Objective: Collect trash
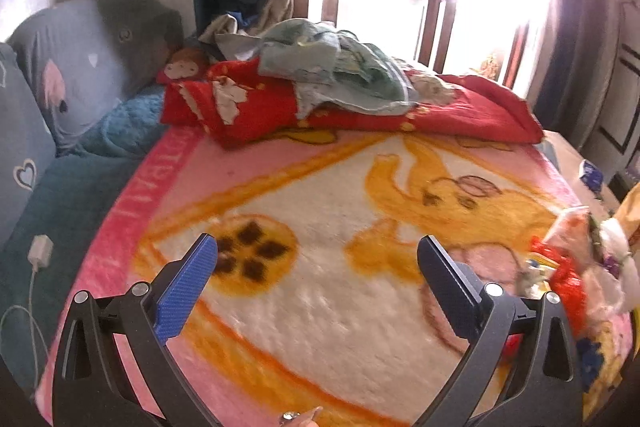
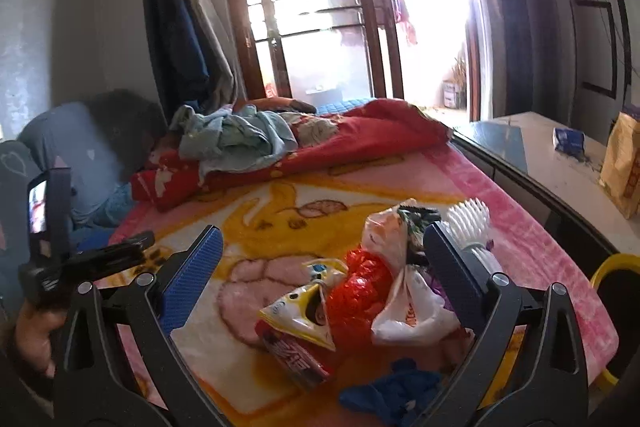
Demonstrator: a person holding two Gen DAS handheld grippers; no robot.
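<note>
A heap of trash lies on the pink and yellow blanket (image 2: 280, 203): a yellow snack wrapper (image 2: 304, 319), a crumpled red plastic bag (image 2: 362, 291), a white plastic bag (image 2: 408, 315), a blue glove (image 2: 392, 391) and a white brush (image 2: 472, 227). My right gripper (image 2: 320, 243) is open, hovering over the heap with the trash between its fingers. My left gripper (image 1: 318, 247) is open and empty over the bare blanket; the same heap (image 1: 568, 267) lies to its right. The left gripper's body shows at the left edge of the right wrist view (image 2: 60, 259).
A red quilt (image 1: 360, 107) with pale clothes on it lies across the far bed. Blue pillows (image 1: 68, 67) are at the left. A white charger (image 1: 40, 251) lies at the bed's left edge. A side table (image 2: 560, 163) carries a yellow bag and a blue packet. A yellow bin rim (image 2: 612, 263) shows right.
</note>
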